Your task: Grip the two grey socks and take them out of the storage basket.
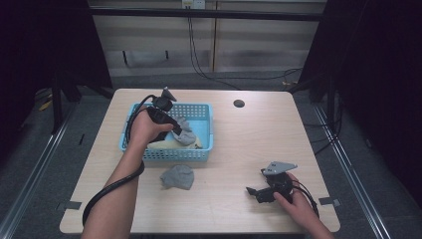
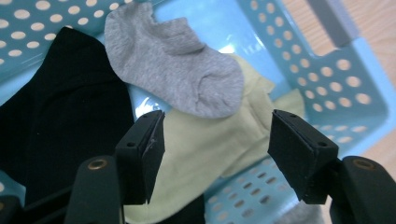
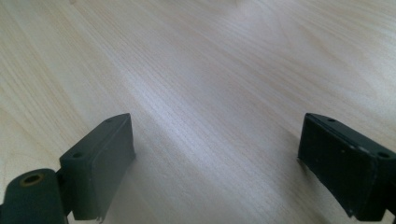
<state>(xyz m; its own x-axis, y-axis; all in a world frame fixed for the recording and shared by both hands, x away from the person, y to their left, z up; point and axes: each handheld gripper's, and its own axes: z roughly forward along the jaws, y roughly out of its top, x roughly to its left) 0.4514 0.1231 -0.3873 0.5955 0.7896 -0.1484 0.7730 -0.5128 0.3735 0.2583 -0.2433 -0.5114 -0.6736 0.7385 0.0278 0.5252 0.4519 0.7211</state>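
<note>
A light blue perforated basket point(image 1: 205, 112) stands on the left half of the table. Inside it lie a grey sock point(image 2: 173, 65), a pale yellow sock point(image 2: 205, 149) and a black sock point(image 2: 70, 121). My left gripper point(image 2: 215, 135) hangs open just above the yellow sock, its jaws wide apart and holding nothing. In the high view the left gripper point(image 1: 178, 130) points down into the basket. Another grey sock point(image 1: 177, 177) lies crumpled on the table in front of the basket. My right gripper point(image 1: 253, 192) rests open low over bare wood at the front right.
The wooden table point(image 1: 249, 144) has a round dark cable hole point(image 1: 239, 103) near its far edge. Bare wood stretches between the basket and the right gripper point(image 3: 215, 158). Dark curtains flank the table, and cables hang at the wall behind.
</note>
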